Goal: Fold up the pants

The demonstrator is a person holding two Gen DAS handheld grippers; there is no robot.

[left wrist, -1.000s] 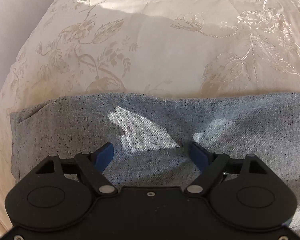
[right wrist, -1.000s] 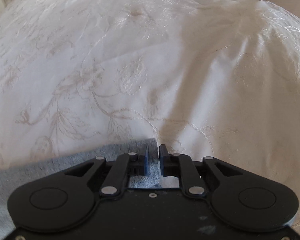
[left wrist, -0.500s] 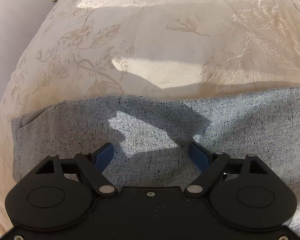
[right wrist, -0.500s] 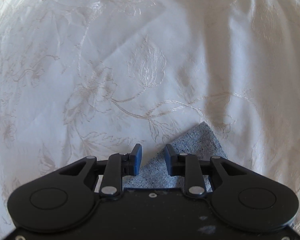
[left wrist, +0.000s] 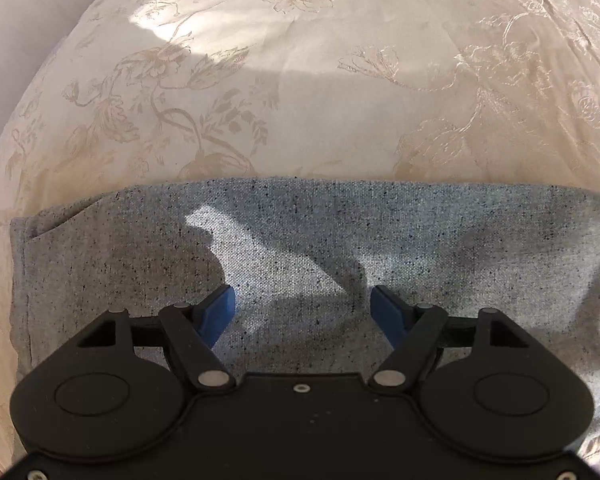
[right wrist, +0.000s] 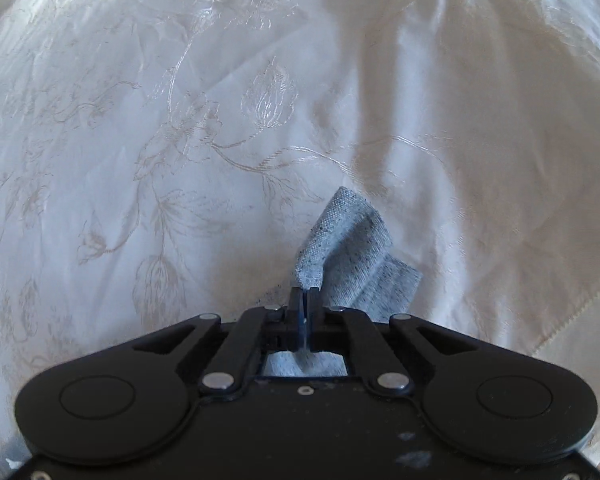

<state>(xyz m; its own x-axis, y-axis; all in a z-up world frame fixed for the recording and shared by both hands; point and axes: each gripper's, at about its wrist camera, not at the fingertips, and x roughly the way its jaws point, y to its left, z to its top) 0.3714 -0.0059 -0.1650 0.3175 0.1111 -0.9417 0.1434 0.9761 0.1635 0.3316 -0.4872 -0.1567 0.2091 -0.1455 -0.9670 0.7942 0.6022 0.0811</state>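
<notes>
The pants [left wrist: 380,232] are grey speckled fabric lying flat across the bed in the left wrist view, with a side pocket slit at the left. My left gripper [left wrist: 302,306] is open and empty, its blue fingertips [left wrist: 220,308] just above the cloth. In the right wrist view my right gripper [right wrist: 305,296] is shut on a corner of the pants [right wrist: 348,248], which stands up bunched and folded above the bedspread.
A cream bedspread with an embroidered flower pattern [left wrist: 300,80] covers the bed on all sides of the pants; it also shows in the right wrist view [right wrist: 180,120]. A pale wall [left wrist: 16,32] lies past the bed's left edge.
My right gripper opened over the pants corner, then closed on it and lifted it. My left gripper stayed open over the pants and barely shifted.
</notes>
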